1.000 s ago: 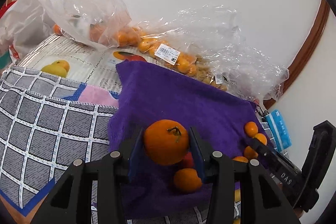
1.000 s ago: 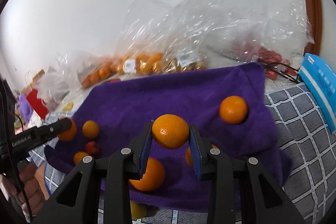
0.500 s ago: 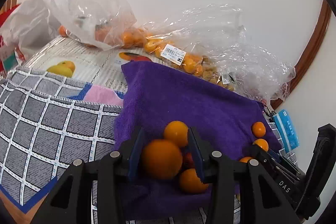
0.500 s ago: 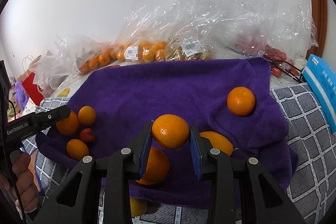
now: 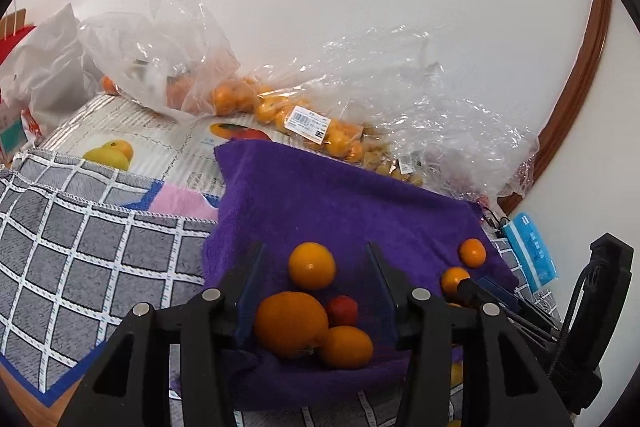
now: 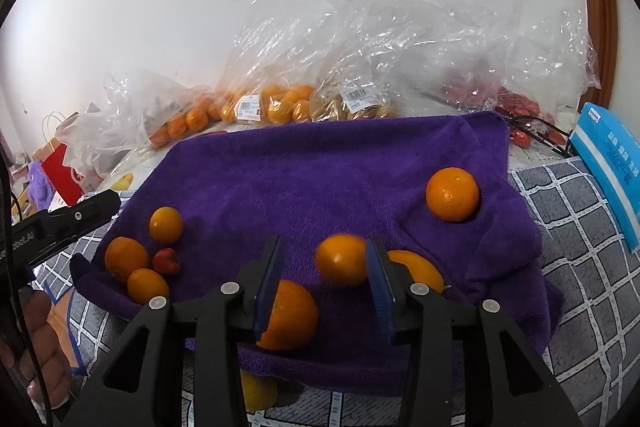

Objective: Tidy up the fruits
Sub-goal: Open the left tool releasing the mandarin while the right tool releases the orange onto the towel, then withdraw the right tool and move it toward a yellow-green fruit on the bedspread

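Nearest, the left gripper [image 5: 312, 291] is spreading its jaws, clear of the big orange [image 5: 291, 323] now resting among a near-left cluster on the purple towel [image 5: 340, 203], apparently grouped there. The right gripper [image 6: 324, 271] is also opening; a blurred orange [image 6: 341, 259] sits between its pads, touching the right one, likely dropping. Far back lie bagged fruits [image 6: 280, 103].

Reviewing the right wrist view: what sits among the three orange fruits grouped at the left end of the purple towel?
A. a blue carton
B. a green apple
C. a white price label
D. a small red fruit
D: in the right wrist view a small red fruit lies touching the cluster of three orange fruits at the left end of the purple towel; nothing green, blue or white sits among them.
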